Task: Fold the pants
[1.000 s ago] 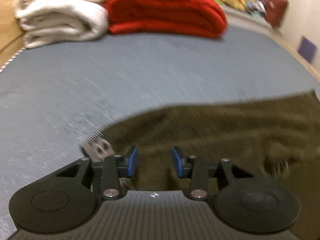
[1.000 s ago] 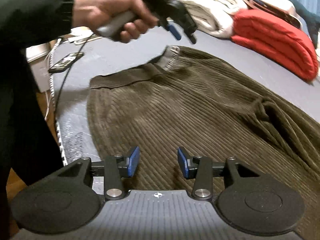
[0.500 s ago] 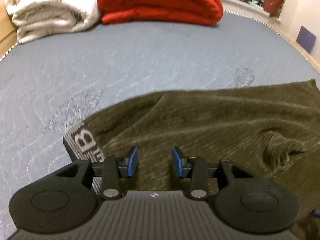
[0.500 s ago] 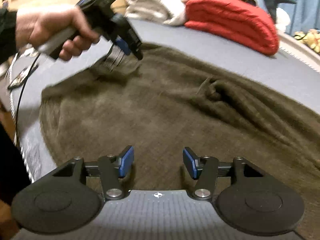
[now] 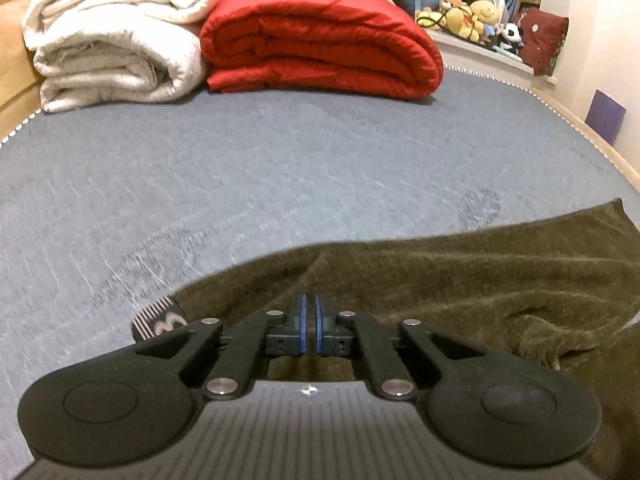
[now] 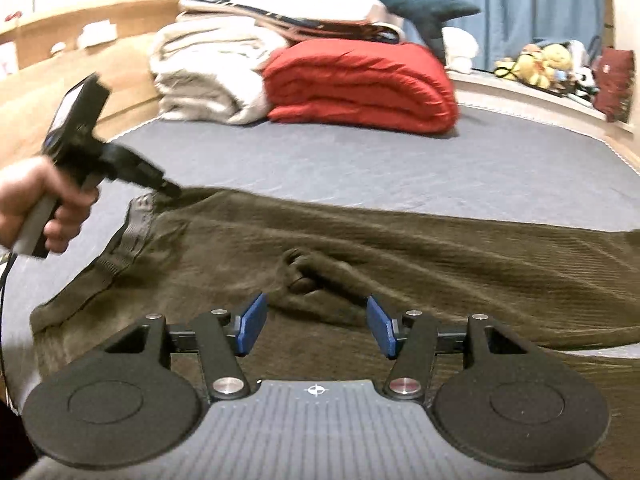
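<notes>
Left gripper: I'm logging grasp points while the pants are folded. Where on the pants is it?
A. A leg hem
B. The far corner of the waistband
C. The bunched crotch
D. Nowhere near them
B: the left gripper meets the pants beside the waistband corner.

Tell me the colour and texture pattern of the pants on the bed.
Olive-brown, finely ribbed like corduroy; the pants show best in the right wrist view.
</notes>
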`<state>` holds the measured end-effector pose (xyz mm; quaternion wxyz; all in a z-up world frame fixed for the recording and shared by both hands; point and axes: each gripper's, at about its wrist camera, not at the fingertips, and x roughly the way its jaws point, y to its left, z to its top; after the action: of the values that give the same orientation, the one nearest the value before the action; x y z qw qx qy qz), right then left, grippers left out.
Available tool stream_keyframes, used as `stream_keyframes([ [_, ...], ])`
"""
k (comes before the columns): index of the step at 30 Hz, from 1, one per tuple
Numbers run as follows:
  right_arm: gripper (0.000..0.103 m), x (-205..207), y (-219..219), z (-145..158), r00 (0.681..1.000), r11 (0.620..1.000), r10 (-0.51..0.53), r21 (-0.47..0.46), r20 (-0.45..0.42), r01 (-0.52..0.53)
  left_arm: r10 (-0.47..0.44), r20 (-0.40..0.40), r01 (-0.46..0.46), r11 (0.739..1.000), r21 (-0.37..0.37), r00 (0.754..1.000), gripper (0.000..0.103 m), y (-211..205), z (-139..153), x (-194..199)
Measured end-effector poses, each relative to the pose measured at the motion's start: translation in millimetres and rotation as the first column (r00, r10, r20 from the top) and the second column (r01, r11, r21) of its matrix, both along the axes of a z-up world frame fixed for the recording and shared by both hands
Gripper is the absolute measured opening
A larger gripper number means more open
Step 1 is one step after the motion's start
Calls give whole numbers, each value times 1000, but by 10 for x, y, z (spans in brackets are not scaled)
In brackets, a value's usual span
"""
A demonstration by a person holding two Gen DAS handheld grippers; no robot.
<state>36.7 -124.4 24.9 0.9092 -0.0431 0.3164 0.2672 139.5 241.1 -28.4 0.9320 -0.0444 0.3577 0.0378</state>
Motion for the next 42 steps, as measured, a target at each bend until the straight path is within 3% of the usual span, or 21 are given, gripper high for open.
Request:
stream_keyframes([
  [5, 58, 88, -140, 63, 998, 997, -67, 38, -6, 67, 87, 52, -85, 995, -53, 995, 4, 386, 164, 13],
  [9, 59, 133, -235, 101, 995, 993, -91, 79, -29, 93, 151, 48, -146, 984, -102, 987, 4, 723, 123, 44],
  [15, 62, 145, -282, 90, 995, 992, -94, 84, -34, 97, 112, 41, -108, 990, -92, 993, 8, 798, 3, 214],
  [16, 62, 155, -292, 92, 995, 992, -95, 86, -39, 98, 85, 11, -83, 991, -106, 996, 10, 786, -16, 234],
  [18, 62, 171, -298, 107, 995, 991, -92, 91, -45, 96, 54, 7, -53, 994, -92, 999, 33, 722, -59, 304],
  [20, 62, 177, -303, 124, 995, 991, -94, 91, -41, 97, 30, -2, -30, 998, -61, 1000, 49, 627, -102, 370],
  [21, 62, 181, -314, 133, 995, 991, -96, 92, -39, 99, 18, -9, -18, 999, -41, 1000, 50, 576, -121, 405],
  [29, 62, 187, -513, 182, 988, 983, -145, 107, -46, 149, -33, -66, 40, 992, 117, 997, 50, 276, -284, 586],
  [31, 62, 174, -580, 193, 986, 981, -157, 109, -48, 162, -28, -85, 41, 988, 151, 996, 46, 221, -317, 604],
  [33, 62, 161, -660, 203, 984, 979, -172, 108, -47, 176, -26, -96, 41, 986, 163, 995, 29, 187, -328, 614],
  [36, 63, 142, -779, 220, 979, 974, -197, 105, -48, 201, -32, -101, 50, 981, 185, 994, 13, 152, -285, 604],
  [42, 63, 261, -1126, 212, 946, 944, -304, 97, -112, 315, -67, -49, 76, 971, 228, 997, 8, 3, 10, 348],
])
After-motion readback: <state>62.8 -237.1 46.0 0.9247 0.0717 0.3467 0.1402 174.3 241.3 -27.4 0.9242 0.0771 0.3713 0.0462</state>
